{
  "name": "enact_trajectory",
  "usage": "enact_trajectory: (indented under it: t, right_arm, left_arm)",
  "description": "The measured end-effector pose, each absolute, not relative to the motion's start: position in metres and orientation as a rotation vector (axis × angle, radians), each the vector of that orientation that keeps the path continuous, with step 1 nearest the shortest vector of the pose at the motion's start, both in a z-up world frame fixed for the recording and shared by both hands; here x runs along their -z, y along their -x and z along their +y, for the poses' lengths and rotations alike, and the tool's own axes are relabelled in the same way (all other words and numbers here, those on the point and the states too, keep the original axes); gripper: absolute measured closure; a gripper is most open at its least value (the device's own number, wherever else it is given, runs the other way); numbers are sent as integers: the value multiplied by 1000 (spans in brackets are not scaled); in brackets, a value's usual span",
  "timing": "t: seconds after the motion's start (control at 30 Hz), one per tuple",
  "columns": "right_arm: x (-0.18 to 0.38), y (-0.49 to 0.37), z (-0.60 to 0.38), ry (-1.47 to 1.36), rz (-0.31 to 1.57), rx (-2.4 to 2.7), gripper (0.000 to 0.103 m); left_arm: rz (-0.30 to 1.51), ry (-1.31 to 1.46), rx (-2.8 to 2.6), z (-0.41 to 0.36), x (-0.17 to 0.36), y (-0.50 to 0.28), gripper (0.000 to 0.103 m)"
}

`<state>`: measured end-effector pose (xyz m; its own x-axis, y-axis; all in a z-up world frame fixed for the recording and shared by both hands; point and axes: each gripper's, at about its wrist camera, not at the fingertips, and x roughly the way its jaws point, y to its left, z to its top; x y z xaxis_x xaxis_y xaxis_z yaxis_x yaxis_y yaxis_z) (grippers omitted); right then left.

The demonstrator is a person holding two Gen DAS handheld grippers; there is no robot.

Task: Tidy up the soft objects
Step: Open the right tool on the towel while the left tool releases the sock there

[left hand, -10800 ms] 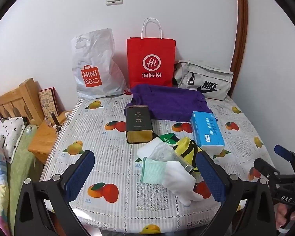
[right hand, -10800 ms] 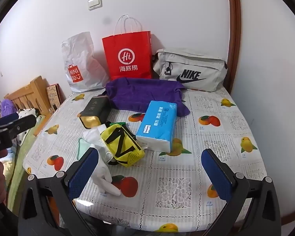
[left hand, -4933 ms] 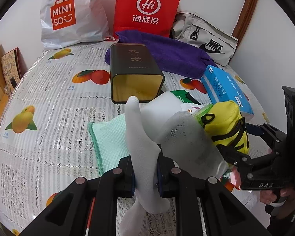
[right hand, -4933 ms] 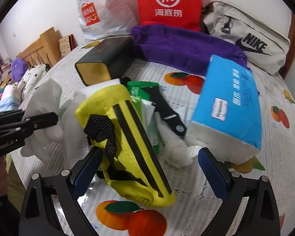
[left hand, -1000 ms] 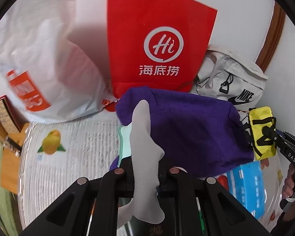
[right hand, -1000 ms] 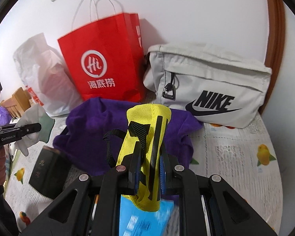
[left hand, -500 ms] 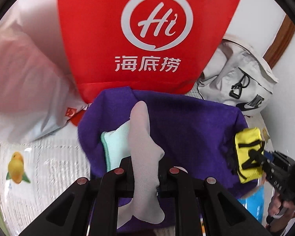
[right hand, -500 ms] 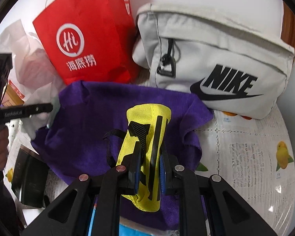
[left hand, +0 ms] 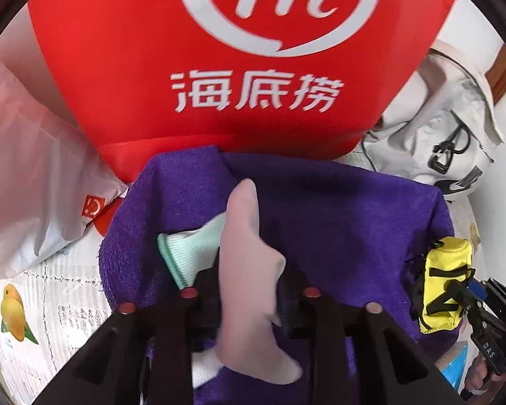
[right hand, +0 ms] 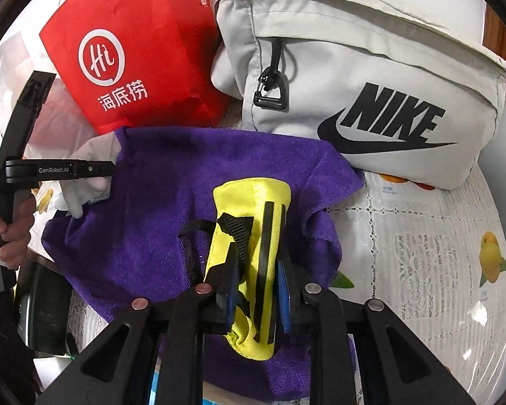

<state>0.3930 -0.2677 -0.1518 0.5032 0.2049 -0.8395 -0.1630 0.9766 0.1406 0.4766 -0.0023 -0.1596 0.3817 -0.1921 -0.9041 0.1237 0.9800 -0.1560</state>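
"Hi 海底捞" on red bag (left hand: pixel 219 77); "NIKE" (swoosh) on grey pouch (right hand: pixel 371 77); "GenRobot.AI" on left tongs (right hand: pixel 101 168).

The left wrist view was taken from close above the purple towel (left hand: pixel 337 222), aimed toward the red paper bag (left hand: pixel 219 67), which filled the upper frame. The right wrist view was taken from slightly farther right, aimed at the grey Nike bag (right hand: pixel 371 77) standing just beside the red bag. The towel, both bags and the fruit-print tablecloth (right hand: pixel 438 253) were shared, and each gripper was caught in the other's view.
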Motion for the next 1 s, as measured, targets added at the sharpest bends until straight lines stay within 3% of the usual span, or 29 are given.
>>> enact_trajectory:
  t: [0.07, 0.13, 0.17, 0.37, 0.6, 1.0]
  right_arm:
    - [151, -393, -268, -49, 1023, -229, 68]
    - [148, -390, -268, -44, 1014, -235, 58]
    - [145, -388, -267, -36, 1001, -236, 54]
    - [128, -375, -267, -15, 967, -237, 44]
    - [101, -340, -261, 7, 914, -236, 44]
    - [62, -235, -244, 47, 831, -241, 44]
  left_arm:
    - [1166, 83, 206, 0, 159, -476, 63]
    - [1146, 91, 203, 4, 154, -472, 44]
    - [1132, 85, 192, 7, 149, -472, 41]
    - [1071, 10, 135, 10, 117, -452, 39]
    - [916, -18, 96, 17, 69, -388, 39]
    - [959, 45, 128, 29, 52, -272, 39]
